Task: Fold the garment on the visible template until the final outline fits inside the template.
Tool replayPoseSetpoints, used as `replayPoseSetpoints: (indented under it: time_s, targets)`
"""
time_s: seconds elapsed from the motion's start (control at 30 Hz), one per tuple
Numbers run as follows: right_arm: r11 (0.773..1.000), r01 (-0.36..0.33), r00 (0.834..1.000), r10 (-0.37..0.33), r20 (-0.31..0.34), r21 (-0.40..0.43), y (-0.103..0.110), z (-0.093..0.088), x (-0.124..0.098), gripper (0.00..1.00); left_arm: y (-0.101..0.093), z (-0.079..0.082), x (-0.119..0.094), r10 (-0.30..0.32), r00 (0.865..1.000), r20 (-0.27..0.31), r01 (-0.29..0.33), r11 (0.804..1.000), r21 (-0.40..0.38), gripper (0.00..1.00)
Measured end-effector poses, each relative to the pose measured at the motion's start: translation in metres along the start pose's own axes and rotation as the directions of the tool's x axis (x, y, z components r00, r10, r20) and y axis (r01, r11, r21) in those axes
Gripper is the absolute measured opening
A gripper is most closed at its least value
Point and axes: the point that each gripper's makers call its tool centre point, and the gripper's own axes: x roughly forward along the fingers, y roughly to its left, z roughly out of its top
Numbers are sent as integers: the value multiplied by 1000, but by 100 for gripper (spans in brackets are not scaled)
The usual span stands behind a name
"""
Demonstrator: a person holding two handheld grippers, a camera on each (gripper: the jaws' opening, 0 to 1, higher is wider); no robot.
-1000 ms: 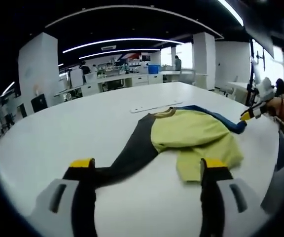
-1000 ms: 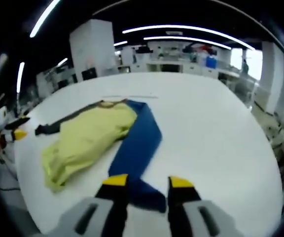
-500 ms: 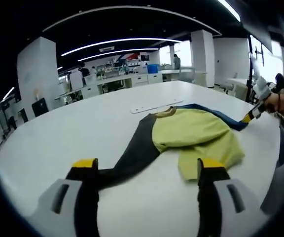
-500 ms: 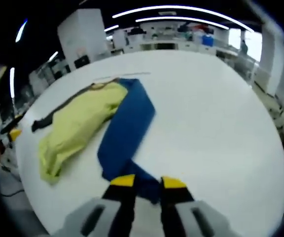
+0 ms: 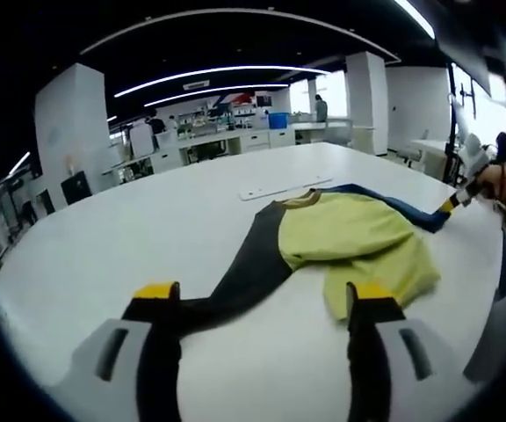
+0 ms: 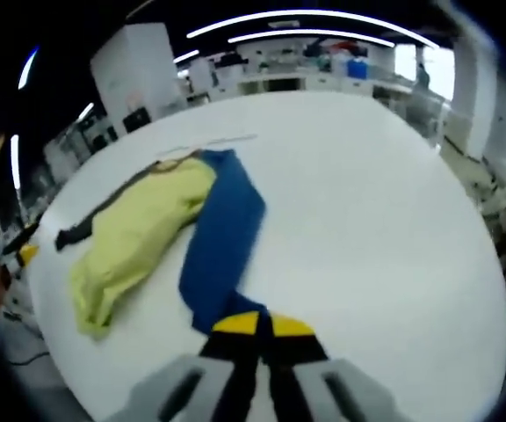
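A garment with a yellow body (image 5: 345, 236) lies crumpled on the white table (image 5: 139, 229). Its black sleeve (image 5: 244, 277) runs toward my left gripper (image 5: 263, 294), which is open, the cuff lying by the left jaw. My right gripper (image 5: 451, 207), held by a hand, is at the blue sleeve's end on the right. In the right gripper view the yellow body (image 6: 139, 230) lies left of the blue sleeve (image 6: 222, 237), and my right gripper (image 6: 257, 323) is shut on that sleeve's cuff. The left gripper (image 6: 20, 255) shows at the left edge.
A flat white template strip (image 5: 279, 186) lies just beyond the collar. The table (image 6: 367, 220) stretches bare to the right of the garment, its edge curving close by. Benches, pillars and a standing person (image 5: 321, 107) are far behind.
The right gripper's jaws have come together on the blue sleeve's cuff and drawn the sleeve a little. The left gripper stays open in about the same place.
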Motion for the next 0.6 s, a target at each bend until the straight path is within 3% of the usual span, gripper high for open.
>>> replayPoseSetpoints:
  time_s: [0.2,0.37,0.43,0.53,0.6]
  targets:
    - [997,79,993,-80,88,14,-27,25,-15,0,0,1,2,-8,1000,3,8,1000,0,73]
    - [987,159,975,-160,154,16,-50,42,-28,0,-2,2,2,-19,1000,7,19,1000,-3,73]
    - [980,200,961,-198,192,11,-58,50,-35,0,-3,1,2,-21,1000,5,21,1000,-5,73]
    - [956,292,924,-278,262,-17,-75,61,-43,0,-3,0,1,-30,1000,7,30,999,-31,73]
    - [948,319,908,-301,290,-14,-82,62,-43,0,-4,0,1,-32,999,10,33,999,-38,74]
